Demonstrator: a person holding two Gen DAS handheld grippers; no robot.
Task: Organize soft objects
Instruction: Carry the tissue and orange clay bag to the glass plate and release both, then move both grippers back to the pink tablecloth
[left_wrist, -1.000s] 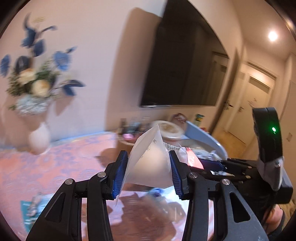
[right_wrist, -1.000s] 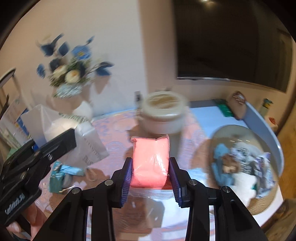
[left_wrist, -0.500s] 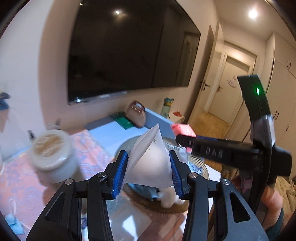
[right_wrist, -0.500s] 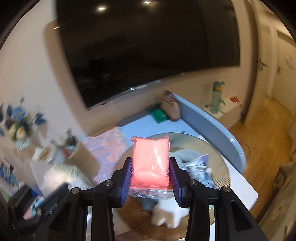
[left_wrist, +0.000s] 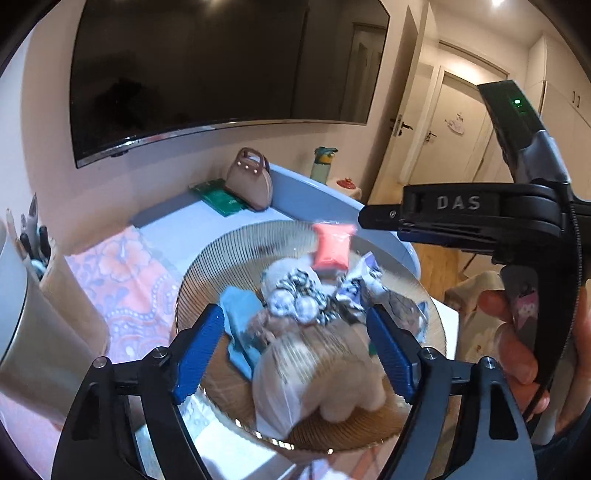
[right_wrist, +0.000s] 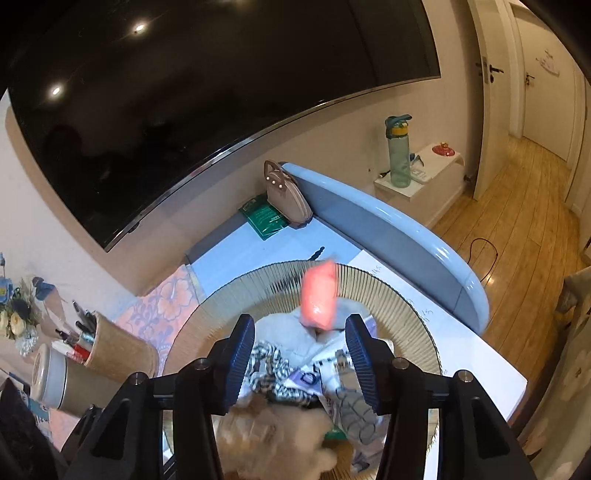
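A round ribbed glass tray (left_wrist: 207, 266) (right_wrist: 399, 295) holds several soft things: cloths, a checked scrunchie (left_wrist: 299, 291) and a plush toy. My left gripper (left_wrist: 295, 350) is open above the tray; a clear bag with a white soft thing (left_wrist: 291, 387) is blurred just below it, loose. My right gripper (right_wrist: 299, 358) is open over the tray; a pink soft packet (right_wrist: 319, 295) (left_wrist: 331, 249) is blurred, in the air beyond its fingertips. The right gripper's body (left_wrist: 461, 218) shows in the left wrist view at the right.
A woven pen holder (right_wrist: 118, 354) and a white jar (right_wrist: 55, 376) stand left of the tray on a floral cloth (left_wrist: 129, 280). A brown handbag (right_wrist: 286, 195) and green book (right_wrist: 264, 218) lie behind. A blue curved edge (right_wrist: 406, 229) borders the table; a bottle (right_wrist: 399, 151) stands beyond.
Both grippers swung right to above the tray, then opened. The clear bag has left the left gripper and the pink packet has left the right gripper; both are dropping toward the tray.
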